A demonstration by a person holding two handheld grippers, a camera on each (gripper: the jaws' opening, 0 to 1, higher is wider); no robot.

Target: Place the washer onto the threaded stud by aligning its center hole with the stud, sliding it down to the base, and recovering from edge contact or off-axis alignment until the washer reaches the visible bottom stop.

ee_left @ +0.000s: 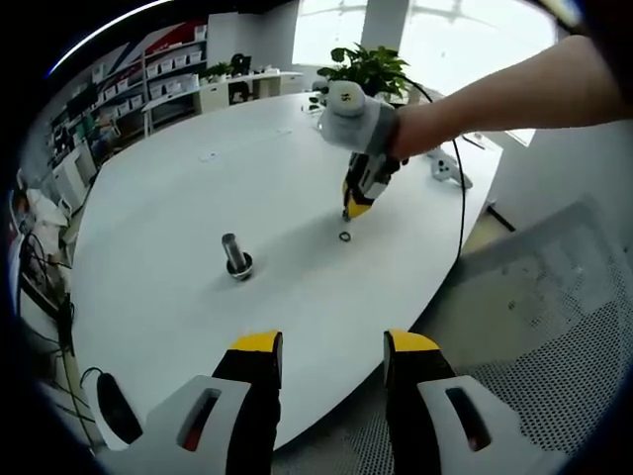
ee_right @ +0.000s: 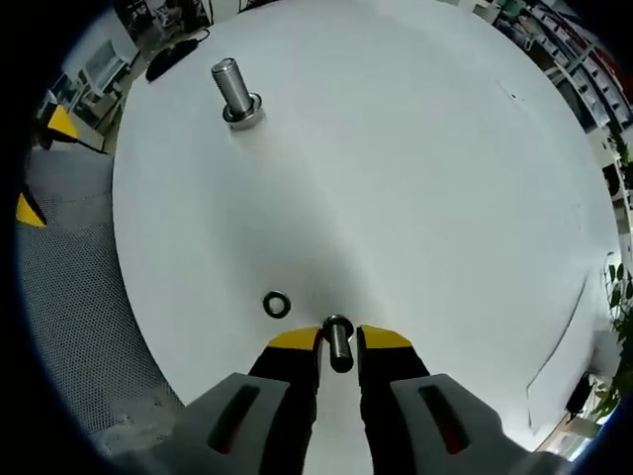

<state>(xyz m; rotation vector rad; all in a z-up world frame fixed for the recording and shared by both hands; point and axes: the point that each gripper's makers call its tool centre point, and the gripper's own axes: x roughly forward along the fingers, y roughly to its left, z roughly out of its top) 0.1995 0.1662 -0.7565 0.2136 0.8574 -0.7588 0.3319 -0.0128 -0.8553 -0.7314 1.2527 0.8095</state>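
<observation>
The left claw [ee_left: 326, 358] hangs low with its yellow-tipped jaws spread wide apart, nothing between them. The right claw [ee_right: 338, 341] has its jaws drawn close together, pinching a small metal piece [ee_right: 338, 344]. In the left gripper view a bare forearm [ee_left: 514, 89] reaches in, tipping that claw downward.

Scene bright, daylight. In left gripper view the windows [ee_left: 435, 30] at top are blown out to white, no detail. White table [ee_left: 198, 198] evenly lit with mild glare; stud [ee_left: 235, 255] casts a soft, short shadow. Right gripper view: table [ee_right: 415, 178] near-overexposed, faint shadow around the jaws. Strong fisheye bending at edges; shelves [ee_left: 138, 84] curved, slightly soft. Centre sharp.
</observation>
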